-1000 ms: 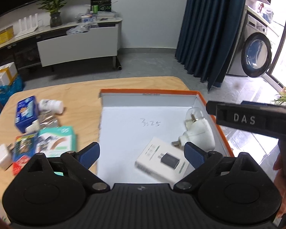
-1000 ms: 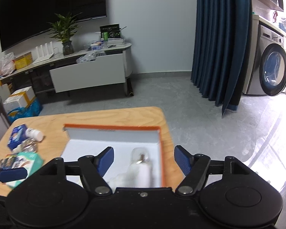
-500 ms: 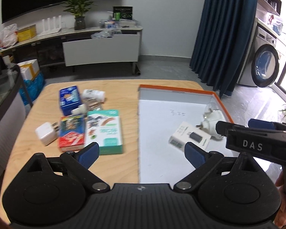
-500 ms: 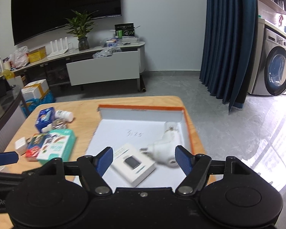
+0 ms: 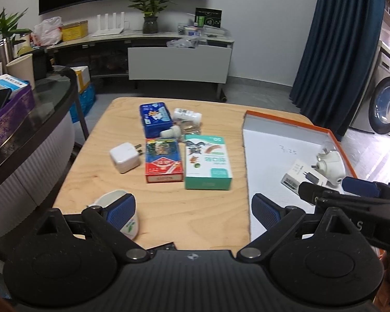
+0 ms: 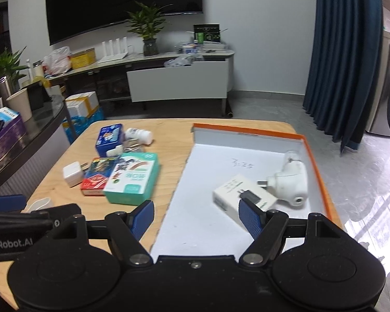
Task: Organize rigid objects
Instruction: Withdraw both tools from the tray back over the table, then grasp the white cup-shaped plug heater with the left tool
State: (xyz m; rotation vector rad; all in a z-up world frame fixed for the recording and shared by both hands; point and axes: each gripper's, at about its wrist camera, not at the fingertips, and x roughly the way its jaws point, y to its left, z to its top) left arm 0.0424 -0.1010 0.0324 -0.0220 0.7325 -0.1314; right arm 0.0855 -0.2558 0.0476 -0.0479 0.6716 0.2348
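Note:
An orange-rimmed white box (image 5: pixel 288 123) (image 6: pixel 247 131) lies on the right of the wooden table. It holds a white charger box (image 5: pixel 303 175) (image 6: pixel 243 193) and a white bulb adapter (image 5: pixel 329 163) (image 6: pixel 291 182). Left of it lie a teal box (image 5: pixel 208 161) (image 6: pixel 132 178), a red card box (image 5: pixel 163 162) (image 6: pixel 97 174), a white plug (image 5: pixel 124 157) (image 6: pixel 72 174), a blue tin (image 5: pixel 155 118) (image 6: pixel 109 137) and a white bottle (image 5: pixel 187 115) (image 6: pixel 140 134). My left gripper (image 5: pixel 192 212) is open over the table's near edge. My right gripper (image 6: pixel 196 217) is open over the box's near left part.
A white cup (image 5: pixel 117 208) stands at the table's near left edge by my left finger. A dark glass counter (image 5: pixel 26 109) borders the table on the left. A TV cabinet (image 5: pixel 179 62) stands behind, a curtain (image 5: pixel 343 52) and washing machine (image 5: pixel 384 104) to the right.
Both grippers have drawn back and swung left from over the box. More of the table and its loose objects has come into view. Both stay open and empty.

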